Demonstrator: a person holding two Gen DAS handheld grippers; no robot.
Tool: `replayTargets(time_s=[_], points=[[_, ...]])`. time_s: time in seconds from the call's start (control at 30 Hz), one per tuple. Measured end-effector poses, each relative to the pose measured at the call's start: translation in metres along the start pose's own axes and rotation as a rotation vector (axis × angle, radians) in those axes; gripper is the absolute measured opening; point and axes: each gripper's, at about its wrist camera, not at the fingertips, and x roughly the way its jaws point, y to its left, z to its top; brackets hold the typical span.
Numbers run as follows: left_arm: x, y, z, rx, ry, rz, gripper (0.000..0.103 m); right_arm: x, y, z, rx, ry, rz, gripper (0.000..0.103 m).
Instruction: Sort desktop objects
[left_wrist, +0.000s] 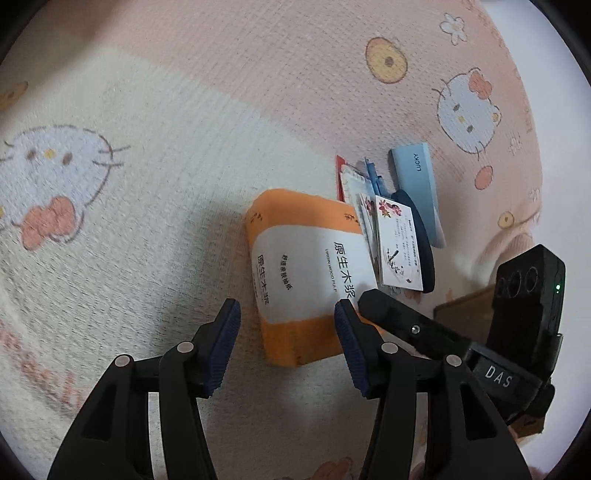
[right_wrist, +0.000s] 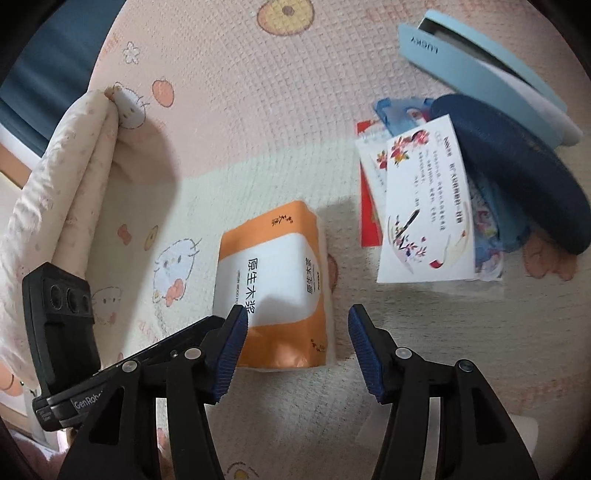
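Two hand-held grippers are over the cartoon-cat blanket (left_wrist: 184, 155), and both stand wide open with nothing gripped. Left hand-held gripper (left_wrist: 287, 314) has its blue pads apart above the near end of the orange-and-white tissue pack (left_wrist: 310, 269); whether the right pad brushes the pack I cannot tell. Right hand-held gripper (right_wrist: 297, 319) is spread just as wide, its left pad over the pack's near corner, its right pad over bare blanket. Tissue pack lies flat in the middle of the blanket, clear on its left side. Just beside it on the right sits the clutter: a white flowered card (right_wrist: 424, 206) on top, a red card edge (right_wrist: 369, 210) beneath, a dark blue oval case (right_wrist: 517, 173) leaning over them, and a pale blue box marked LUCKY (right_wrist: 472, 70) behind. Open blanket runs wide to the left in the left wrist view; in the right wrist view a folded blanket edge (right_wrist: 62, 177) rises at left
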Motion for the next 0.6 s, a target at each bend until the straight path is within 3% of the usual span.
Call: replayTargets(time_s=[0.2, 0.3, 0.33, 0.4, 0.6], points=[[0.010, 0.001, 0.001, -0.032, 0.020, -0.041, 0.057, 0.014, -0.008, 0.004, 0.061, 0.015, 0.029, 0.054], [0.011, 0.000, 0.002, -0.020, 0.013, -0.052, 0.046, 0.020, -0.013, 0.005, 0.123, 0.021, 0.052, 0.053], [0.011, 0.000, 0.002, -0.024, 0.008, -0.053, 0.045, 0.022, -0.015, 0.005, 0.148, 0.025, 0.074, 0.047], [0.010, -0.001, 0.002, -0.023, -0.008, -0.043, 0.042, 0.023, -0.017, 0.005, 0.173, 0.024, 0.088, 0.047], [-0.005, -0.007, 0.003, -0.009, -0.033, -0.066, 0.038, 0.011, 0.004, 0.008, 0.090, 0.007, 0.032, 0.046]])
